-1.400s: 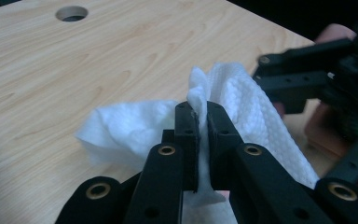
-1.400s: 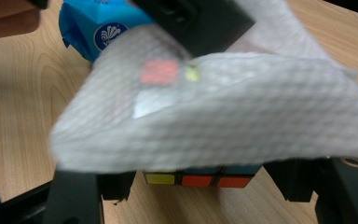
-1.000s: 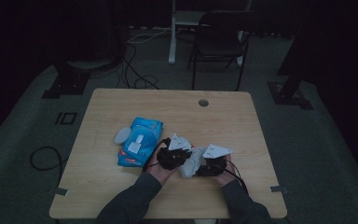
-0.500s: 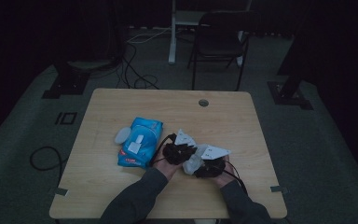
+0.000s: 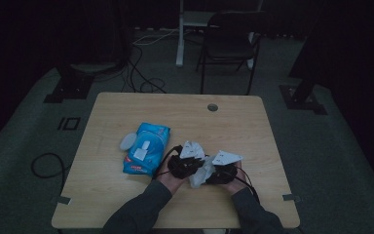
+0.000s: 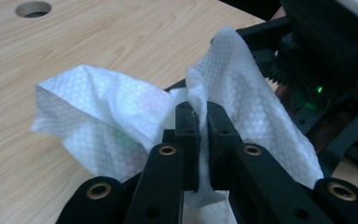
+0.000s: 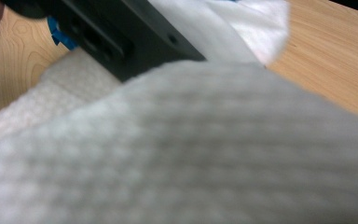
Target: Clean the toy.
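A white textured wipe (image 6: 107, 107) is pinched between my left gripper's (image 6: 199, 114) jaws, which are shut on a fold of it. In the high view both hands sit close together near the table's front edge, the left gripper (image 5: 189, 165) and the right gripper (image 5: 218, 173) facing each other with the crumpled wipe (image 5: 199, 176) between them. The right gripper's black body (image 6: 326, 51) is just beyond the wipe. In the right gripper view the wipe (image 7: 191, 149) lies blurred across the lens and hides that gripper's jaws. The left gripper's black body (image 7: 121, 37) crosses the top.
A blue pack of wipes (image 5: 146, 147) lies left of the hands, with a small white oval piece (image 5: 126, 142) beside it. The wooden table (image 5: 126, 204) has a round cable hole (image 5: 213, 107) at the back. A chair (image 5: 231, 44) and floor cables stand beyond.
My left gripper has shifted a little to the right, closer to the right gripper, still holding the wipe. The right hand has kept still.
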A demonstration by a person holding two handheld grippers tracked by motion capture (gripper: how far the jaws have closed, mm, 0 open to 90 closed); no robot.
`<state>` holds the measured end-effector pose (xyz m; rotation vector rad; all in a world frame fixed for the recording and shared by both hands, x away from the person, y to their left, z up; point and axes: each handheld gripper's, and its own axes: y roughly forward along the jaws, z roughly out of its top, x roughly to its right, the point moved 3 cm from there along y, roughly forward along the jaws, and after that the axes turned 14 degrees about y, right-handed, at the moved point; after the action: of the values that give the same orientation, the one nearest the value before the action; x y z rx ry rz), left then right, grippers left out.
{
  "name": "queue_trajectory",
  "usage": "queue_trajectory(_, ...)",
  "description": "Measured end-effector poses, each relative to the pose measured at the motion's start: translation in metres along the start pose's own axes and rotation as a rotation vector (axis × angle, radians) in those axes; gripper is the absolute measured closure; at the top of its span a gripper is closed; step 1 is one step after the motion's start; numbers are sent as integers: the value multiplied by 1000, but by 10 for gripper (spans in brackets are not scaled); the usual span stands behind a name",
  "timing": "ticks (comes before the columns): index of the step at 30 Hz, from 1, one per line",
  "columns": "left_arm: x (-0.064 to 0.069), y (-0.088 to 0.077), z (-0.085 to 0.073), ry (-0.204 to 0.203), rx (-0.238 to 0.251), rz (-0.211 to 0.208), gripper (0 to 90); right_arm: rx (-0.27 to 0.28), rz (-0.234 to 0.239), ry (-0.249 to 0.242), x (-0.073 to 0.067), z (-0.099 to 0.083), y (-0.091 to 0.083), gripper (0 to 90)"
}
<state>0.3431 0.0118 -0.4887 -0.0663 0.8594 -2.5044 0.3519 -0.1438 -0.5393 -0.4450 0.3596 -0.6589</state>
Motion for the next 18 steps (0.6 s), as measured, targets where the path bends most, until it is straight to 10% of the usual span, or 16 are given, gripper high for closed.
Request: queue_trajectory(18, -52, -23, -12, -130, -14, 165, 864, 11, 4, -6, 1, 1, -6, 347)
